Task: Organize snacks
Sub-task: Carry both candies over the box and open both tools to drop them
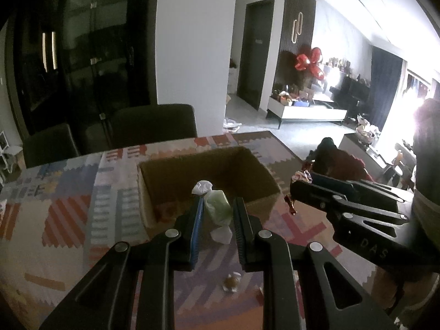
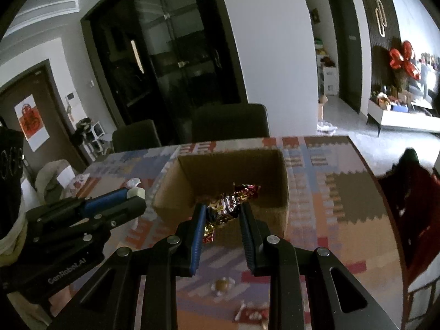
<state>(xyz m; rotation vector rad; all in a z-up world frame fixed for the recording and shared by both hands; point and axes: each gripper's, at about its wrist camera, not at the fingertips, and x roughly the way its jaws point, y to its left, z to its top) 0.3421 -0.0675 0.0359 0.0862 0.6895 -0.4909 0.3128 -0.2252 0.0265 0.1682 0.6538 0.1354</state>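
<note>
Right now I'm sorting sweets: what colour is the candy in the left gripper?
Pale green candy with white twisted ends, clearest in the left wrist view.

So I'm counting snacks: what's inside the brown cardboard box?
Inside the brown cardboard box, wall and some floor show bare; the right gripper and its shiny red-gold wrapped candies hide the rest.

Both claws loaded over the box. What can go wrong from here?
1. The left claw holds the green candy by its wrapper, hanging in front of the cardboard box's near wall; released here, it would likely land on the tablecloth.
2. The right claw pinches a bunch of foil candies; one hangs low and may slip out.
3. The two claws sit close together; they may bump at the box opening.
</note>
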